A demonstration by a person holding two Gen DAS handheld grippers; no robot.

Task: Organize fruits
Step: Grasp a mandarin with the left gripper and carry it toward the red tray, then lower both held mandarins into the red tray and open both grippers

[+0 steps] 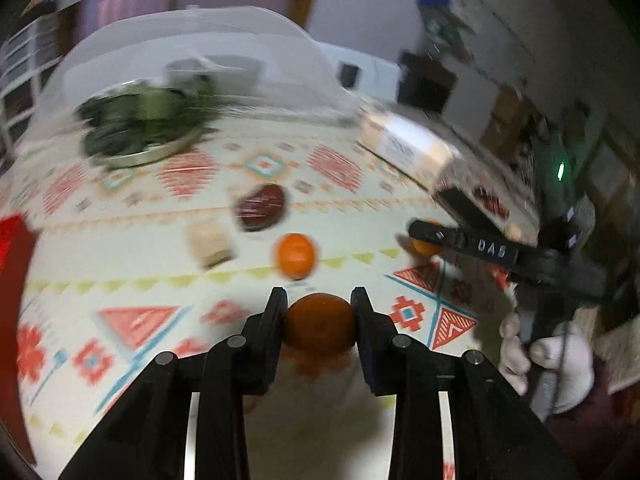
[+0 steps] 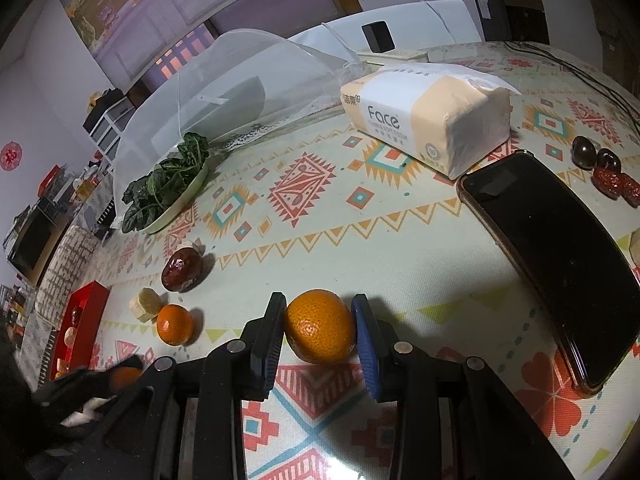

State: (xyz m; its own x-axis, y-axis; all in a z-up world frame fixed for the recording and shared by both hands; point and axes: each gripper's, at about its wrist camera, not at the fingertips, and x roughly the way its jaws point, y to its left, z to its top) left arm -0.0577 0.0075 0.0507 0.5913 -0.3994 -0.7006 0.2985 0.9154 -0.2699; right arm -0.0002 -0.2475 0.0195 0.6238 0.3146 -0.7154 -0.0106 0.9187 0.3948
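An orange (image 1: 320,326) is clamped low-centre in the left hand-held gripper (image 1: 320,320); another orange (image 2: 320,326) is pinched low-centre by the right hand-held gripper (image 2: 320,326). Either round fruit could be squeezed out and rolled across the surface (image 2: 400,240).

On the desk (image 2: 400,248), one orange (image 2: 320,326) is sitting between the jaws of the right gripper (image 2: 320,330), with a second orange (image 2: 175,324) lying at its nine o'clock. A date (image 2: 182,269) is lying at eleven o'clock of that second orange. The tissue pack (image 2: 428,120) is sitting at one o'clock, the phone (image 2: 560,264) at three, and the plate of greens (image 2: 168,188) at ten.
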